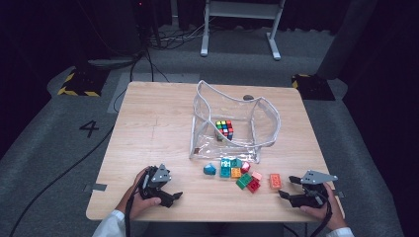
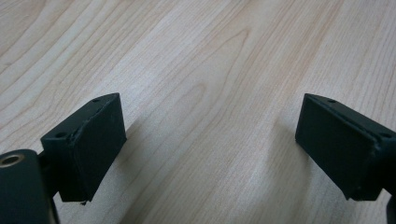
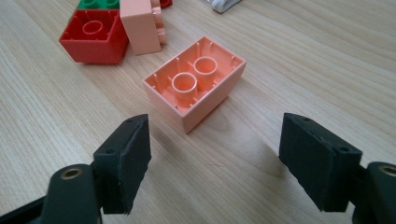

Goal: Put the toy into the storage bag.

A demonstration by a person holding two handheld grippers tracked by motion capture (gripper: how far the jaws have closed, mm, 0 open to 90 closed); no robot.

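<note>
A: Right gripper (image 1: 292,189) sits near the bench's (image 1: 148,128) front right corner. Its fingers (image 3: 128,161) stand wide apart with nothing between them. Confirm?

B: Confirmed from the right gripper view. The salmon-orange brick (image 3: 194,79) lies just ahead of the gap between the fingers, apart from both pads. It rests with its hollow underside up; two round tubes show inside.

A: Position of that brick on the bench?

B: Toward the front edge, right of centre, at the right end of the loose pile of bricks (image 1: 240,173). In the high view it lies just beside the right gripper's fingertips, a little off from the others.

A: Neighbours of the brick?

B: A red brick (image 3: 95,36), also underside up, and a pale pink brick (image 3: 141,25) standing on its side; both near it, not touching it. A green one sits behind the red, partly cut off by the frame.

A: Left gripper (image 1: 174,195)?

B: Near the front left corner, held in the person's left hand (image 1: 141,200). Fingers (image 2: 86,147) wide, bare wood between them, pads close to the surface; whether they touch it I cannot tell.

A: Other items?

B: A clear plastic pouch (image 1: 232,123) stands open at mid-bench, toward the far edge, with a colour puzzle cube (image 1: 225,129) inside. The brick pile lies just in front of the pouch.
</note>
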